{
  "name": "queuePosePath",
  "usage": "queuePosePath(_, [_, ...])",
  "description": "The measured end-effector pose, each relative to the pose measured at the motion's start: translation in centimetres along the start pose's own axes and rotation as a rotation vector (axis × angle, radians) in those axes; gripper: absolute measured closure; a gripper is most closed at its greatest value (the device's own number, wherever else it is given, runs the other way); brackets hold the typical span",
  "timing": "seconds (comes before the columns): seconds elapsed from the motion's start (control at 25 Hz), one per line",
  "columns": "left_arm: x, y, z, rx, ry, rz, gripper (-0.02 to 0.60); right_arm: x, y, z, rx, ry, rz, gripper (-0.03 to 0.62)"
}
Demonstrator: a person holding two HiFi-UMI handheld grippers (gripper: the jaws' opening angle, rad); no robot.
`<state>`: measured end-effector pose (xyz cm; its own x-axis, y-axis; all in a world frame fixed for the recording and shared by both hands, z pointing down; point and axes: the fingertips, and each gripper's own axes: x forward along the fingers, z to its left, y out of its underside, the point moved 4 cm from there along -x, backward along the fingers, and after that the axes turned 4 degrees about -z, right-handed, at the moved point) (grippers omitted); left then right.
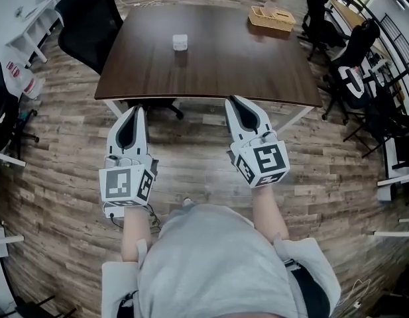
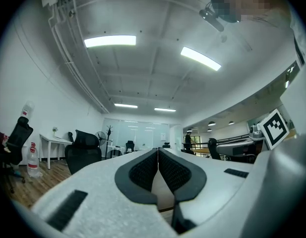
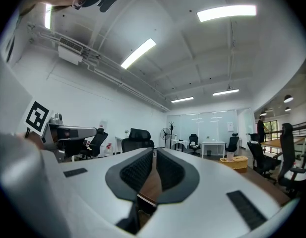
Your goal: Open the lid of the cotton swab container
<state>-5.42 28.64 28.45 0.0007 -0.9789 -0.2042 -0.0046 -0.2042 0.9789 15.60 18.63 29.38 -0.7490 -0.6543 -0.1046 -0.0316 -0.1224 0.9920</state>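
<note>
Cotton swab container (image 1: 179, 42) stands on counter (image 1: 224, 65), untouched. Left hand-held gripper (image 1: 134, 111) and right hand-held gripper (image 1: 236, 101) hover off its near edge. Jaws of the 2 pressed together, empty.

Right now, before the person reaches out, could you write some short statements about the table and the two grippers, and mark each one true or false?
1. The cotton swab container stands on the table. True.
2. The left gripper holds the container. False: its jaws are together with nothing between them, and it is on the person's side of the table's near edge.
3. The right gripper is shut and empty. True.
4. The woven basket touches the container. False: it sits at the far right corner, well apart from it.
5. A black chair stands at the table's left side. True.
</note>
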Motion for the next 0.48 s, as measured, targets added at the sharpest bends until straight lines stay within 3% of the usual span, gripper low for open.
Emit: queuePosePath(0.48, [3.9,2.4,2.8,-0.027,0.032,0.036,0.571,4.6,1.6,-0.4,0.001,-0.017,0.04,0.566])
